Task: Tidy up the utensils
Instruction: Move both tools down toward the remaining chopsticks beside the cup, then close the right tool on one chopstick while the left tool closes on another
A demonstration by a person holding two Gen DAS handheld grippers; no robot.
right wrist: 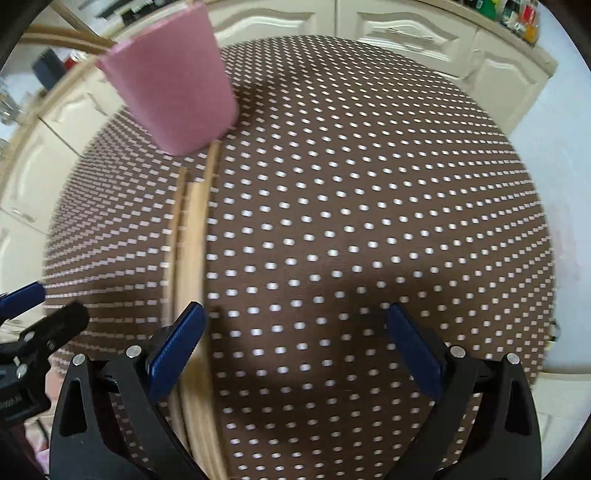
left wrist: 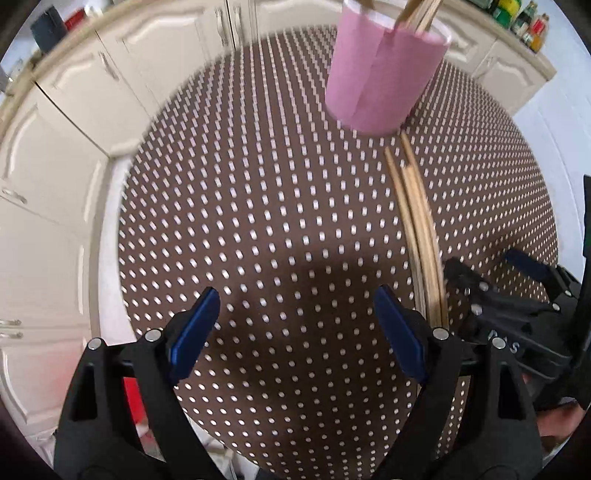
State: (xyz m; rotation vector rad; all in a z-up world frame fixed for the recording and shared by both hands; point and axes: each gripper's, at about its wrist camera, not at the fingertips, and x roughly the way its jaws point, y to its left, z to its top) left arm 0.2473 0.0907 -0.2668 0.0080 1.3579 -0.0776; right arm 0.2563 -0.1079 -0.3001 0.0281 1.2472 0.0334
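A pink cup (left wrist: 380, 70) stands on the brown dotted tablecloth (left wrist: 258, 206) and holds several wooden chopsticks (left wrist: 417, 14). It also shows in the right wrist view (right wrist: 173, 88). Several loose wooden chopsticks (left wrist: 417, 221) lie together on the cloth below the cup; they also show in the right wrist view (right wrist: 190, 240). My left gripper (left wrist: 295, 332) is open and empty, left of the loose chopsticks. My right gripper (right wrist: 295, 343) is open and empty, its left finger (right wrist: 177, 343) over the chopsticks. It also shows in the left wrist view (left wrist: 491, 269).
Cream kitchen cabinets (left wrist: 74, 110) surround the round table. Bottles and jars (left wrist: 524, 18) stand on the counter at the far right. A dark container (left wrist: 46, 27) sits on the counter at the far left.
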